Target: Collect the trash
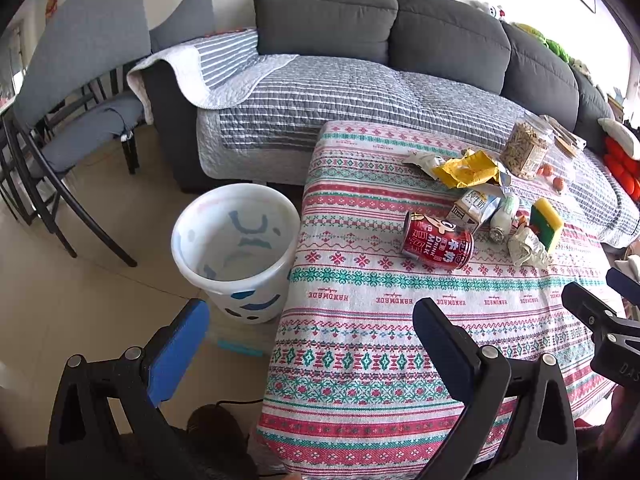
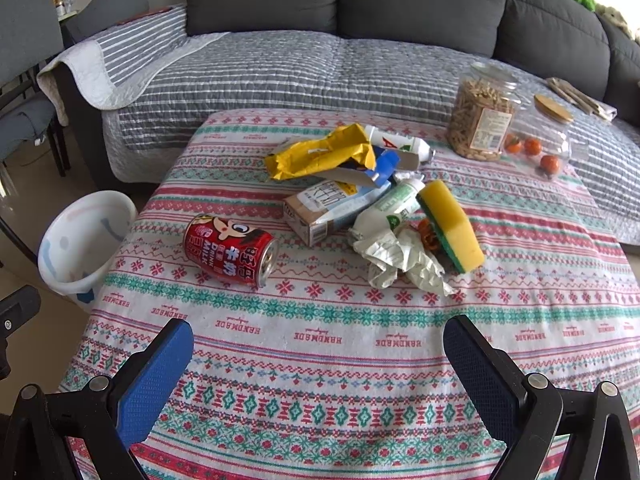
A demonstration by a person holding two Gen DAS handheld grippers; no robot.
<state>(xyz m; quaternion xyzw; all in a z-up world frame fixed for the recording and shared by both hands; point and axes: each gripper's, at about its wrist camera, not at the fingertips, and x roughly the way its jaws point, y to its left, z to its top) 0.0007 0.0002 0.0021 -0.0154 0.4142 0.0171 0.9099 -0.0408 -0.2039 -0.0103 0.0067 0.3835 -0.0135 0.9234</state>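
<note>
**Nothing binned yet**

White bin (image 2: 86, 236) is waiting off the tabletop's left edge, seemingly empty. Left gripper (image 1: 310, 344) and right gripper (image 2: 318, 356) are hovering spread; the red can (image 2: 230, 254), lying nearest, wants gripping across its body.

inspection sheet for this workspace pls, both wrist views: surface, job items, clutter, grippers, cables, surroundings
Surface: patterned tablecloth, near half bare.
Job's things: red can on its side; yellow wrapper, carton, white bottle, crumpled paper piled together; white bin on the floor left of the table, nothing visible inside.
Clutter: sponge, snack jar, lidded jar holding orange fruit.
Grippers: left gripper and right gripper open, holding nothing.
Cables: dark cable on the floor.
Surroundings: grey sofa, chairs.
</note>
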